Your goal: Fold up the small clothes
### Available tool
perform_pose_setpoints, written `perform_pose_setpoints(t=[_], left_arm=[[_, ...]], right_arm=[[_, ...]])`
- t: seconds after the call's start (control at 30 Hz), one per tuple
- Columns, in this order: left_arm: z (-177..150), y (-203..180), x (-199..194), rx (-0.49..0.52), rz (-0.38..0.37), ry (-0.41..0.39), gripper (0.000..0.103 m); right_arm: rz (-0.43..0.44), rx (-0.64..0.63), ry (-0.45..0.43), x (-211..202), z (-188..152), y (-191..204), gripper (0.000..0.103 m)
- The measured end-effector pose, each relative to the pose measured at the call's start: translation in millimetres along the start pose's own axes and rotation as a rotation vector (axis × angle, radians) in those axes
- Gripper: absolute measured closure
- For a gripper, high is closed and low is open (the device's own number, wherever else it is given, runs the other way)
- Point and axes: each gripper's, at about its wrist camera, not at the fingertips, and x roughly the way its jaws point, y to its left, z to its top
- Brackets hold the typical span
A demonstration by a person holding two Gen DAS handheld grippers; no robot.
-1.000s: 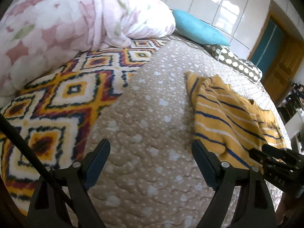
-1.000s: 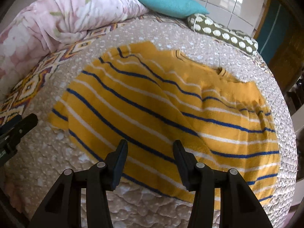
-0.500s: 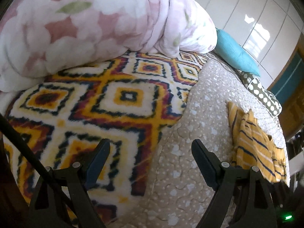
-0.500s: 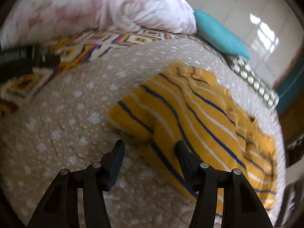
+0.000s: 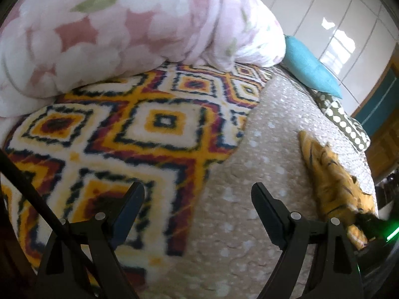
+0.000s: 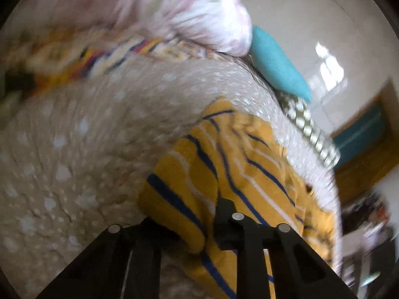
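A yellow sweater with blue and white stripes (image 6: pixel 249 164) lies bunched on the beige dotted quilt (image 6: pixel 82 154). My right gripper (image 6: pixel 189 214) is at its near left corner. Its jaws are closing, with a fold of the sweater pinched between them; the cloth hides the left finger. In the left wrist view the sweater (image 5: pixel 331 182) is at the far right, with the right gripper (image 5: pixel 369 226) at its near end. My left gripper (image 5: pixel 197 189) stands open and empty over the seam between the quilt (image 5: pixel 249 174) and the patterned blanket (image 5: pixel 112 134), well left of the sweater.
A pink floral duvet (image 5: pixel 119 25) is heaped at the back left on the diamond-patterned blanket. A teal pillow (image 5: pixel 309 64) and a dotted olive pillow (image 5: pixel 344 122) lie at the head of the bed. A wooden door (image 5: pixel 381 144) is beyond the bed's right edge.
The right jaws have closed from wide apart onto the sweater's near corner, and the sweater has bunched up. The left gripper swung left toward the patterned blanket, then held still, open.
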Motion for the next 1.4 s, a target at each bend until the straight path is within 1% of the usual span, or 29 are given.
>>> perform_pose_setpoints(t=[0.07, 0.1, 0.13, 0.17, 0.2, 0.23, 0.3, 0.37, 0.4, 0.43, 0.47, 0.53, 0.6, 0.7, 0.83, 0.97, 1.03, 1.1, 1.17, 1.23, 1.3, 1.4], left_arm=[[-2.7, -11.1, -0.4, 0.03, -0.007, -0.005, 0.017], [-4.1, -15.6, -0.2, 0.044, -0.01, -0.005, 0.017], [-5.8, -20.1, -0.2, 0.058, -0.014, -0.004, 0.017], [-7.9, -25.2, 0.5, 0.073, -0.019, -0.001, 0.017], [-10.2, -30.0, 1.5, 0.086, -0.024, 0.005, 0.017], [-12.0, -33.3, 2.2, 0.095, -0.027, 0.009, 0.017], [-15.9, -40.9, 2.8, 0.115, -0.034, 0.014, 0.017], [-19.2, -46.7, 2.2, 0.127, -0.047, 0.016, 0.017], [-20.6, -49.1, 2.2, 0.13, -0.056, 0.018, 0.017], [-21.6, -51.3, 2.6, 0.133, -0.065, 0.02, 0.017], [-24.2, -55.5, 2.6, 0.138, -0.075, 0.021, 0.017], [-28.1, -62.6, 2.7, 0.15, -0.08, 0.018, 0.017], [-34.3, -74.1, 3.7, 0.177, -0.085, 0.02, 0.017], [-43.1, -92.2, 6.8, 0.22, -0.095, 0.031, 0.017], [-52.7, -116.5, 10.3, 0.268, -0.109, 0.036, 0.017], [-65.2, -133.6, 13.6, 0.339, -0.107, 0.042, 0.017], [-67.3, -134.6, 16.9, 0.346, -0.101, 0.05, 0.017], [-66.8, -131.1, 21.0, 0.328, -0.102, 0.067, 0.017], [-66.3, -127.0, 25.7, 0.306, -0.107, 0.085, 0.017], [-67.3, -125.7, 27.1, 0.301, -0.108, 0.085, 0.017], [-68.7, -126.4, 27.8, 0.319, -0.09, 0.076, 0.017], [-72.2, -130.6, 31.1, 0.354, -0.066, 0.073, 0.012]], right_arm=[[0.038, 0.173, -0.034, -19.2, 3.5, -48.7, 0.088], [0.049, 0.284, -0.053, -31.5, -0.5, -85.4, 0.089], [0.047, 0.348, -0.064, -39.2, -5.9, -109.1, 0.091], [0.038, 0.428, -0.077, -49.4, -16.8, -138.0, 0.092], [0.026, 0.534, -0.09, -60.5, -35.7, -174.7, 0.093], [0.021, 0.597, -0.091, -65.9, -49.9, -195.7, 0.093], [-0.031, 0.747, -0.063, -73.2, -95.9, -241.9, 0.094], [-0.087, 0.833, 0.005, -67.3, -139.6, -266.4, 0.094], [-0.094, 0.868, 0.056, -58.6, -162.5, -273.9, 0.094], [-0.084, 0.901, 0.095, -51.2, -181.6, -277.6, 0.094], [-0.054, 0.94, 0.122, -42.5, -200.2, -279.7, 0.094], [0.01, 0.995, 0.106, -36.7, -217.7, -280.5, 0.093], [0.028, 1.0, 0.092, -35.5, -218.9, -277.6, 0.093], [0.031, 0.96, 0.082, -33.2, -214.3, -272.8, 0.093], [0.067, 0.972, 0.054, -30.7, -228.9, -269.1, 0.093], [0.061, 0.948, 0.032, -33.8, -237.1, -264.7, 0.092], [0.042, 0.926, 0.03, -35.2, -235.2, -261.9, 0.091], [0.03, 0.907, 0.033, -37.4, -233.6, -260.3, 0.09], [0.033, 0.907, 0.033, -38.9, -235.3, -262.6, 0.088], [0.044, 0.919, 0.027, -43.7, -242.9, -265.9, 0.087], [0.055, 0.93, 0.023, -49.7, -249.9, -269.4, 0.086], [0.067, 0.949, 0.009, -67.0, -258.9, -276.9, 0.082]])
